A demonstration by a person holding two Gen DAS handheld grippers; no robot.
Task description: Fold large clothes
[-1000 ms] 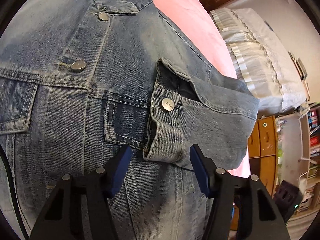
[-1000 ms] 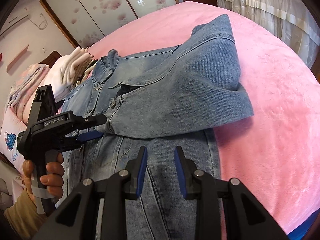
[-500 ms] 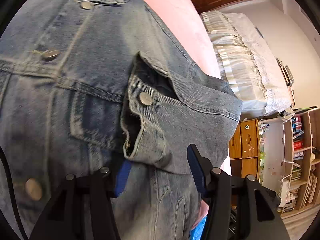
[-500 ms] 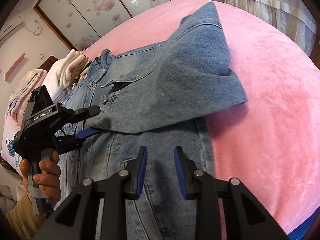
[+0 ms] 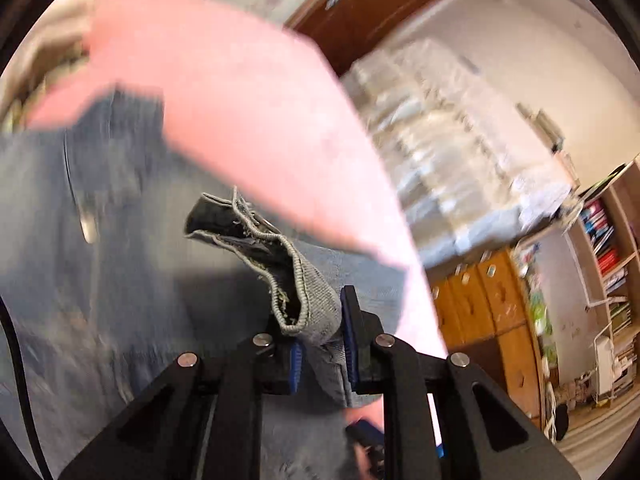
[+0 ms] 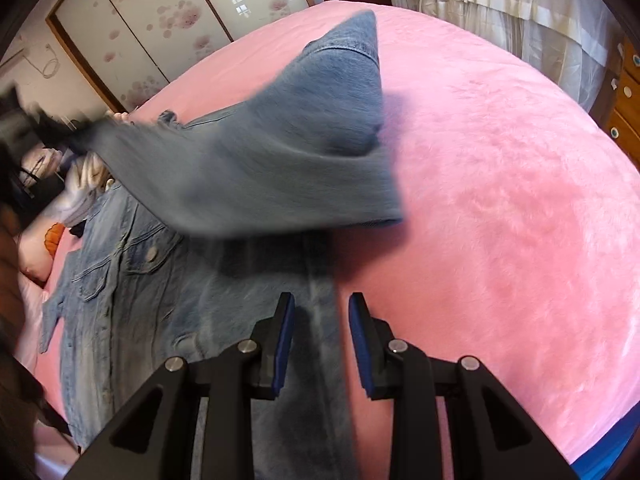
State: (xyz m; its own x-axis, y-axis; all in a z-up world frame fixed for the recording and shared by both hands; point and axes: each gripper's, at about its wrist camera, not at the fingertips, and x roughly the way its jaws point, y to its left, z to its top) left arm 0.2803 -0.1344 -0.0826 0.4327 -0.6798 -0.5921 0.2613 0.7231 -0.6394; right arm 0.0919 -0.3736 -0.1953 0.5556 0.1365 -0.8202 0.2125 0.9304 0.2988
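A blue denim jacket (image 6: 132,280) lies front up on a pink bed (image 6: 500,200). My left gripper (image 5: 320,340) is shut on the cuff of its sleeve (image 5: 296,292) and holds it up off the jacket. In the right wrist view the lifted sleeve (image 6: 260,176) stretches in the air toward the left gripper (image 6: 24,128) at the far left, blurred by motion. My right gripper (image 6: 320,340) is open and empty, low over the jacket's side edge (image 6: 320,304) near the hem.
White ruffled curtains (image 6: 500,8) and wooden drawers (image 5: 488,320) stand beyond the bed's right side. A bookshelf (image 5: 604,248) is at the far right. Folded pale clothes (image 6: 80,184) lie by the jacket's collar. Sliding doors (image 6: 160,20) are behind the bed.
My left gripper has closed on the sleeve cuff and lifted it up and to the left, off the jacket's chest. My right gripper has moved toward the jacket's side edge and stayed open.
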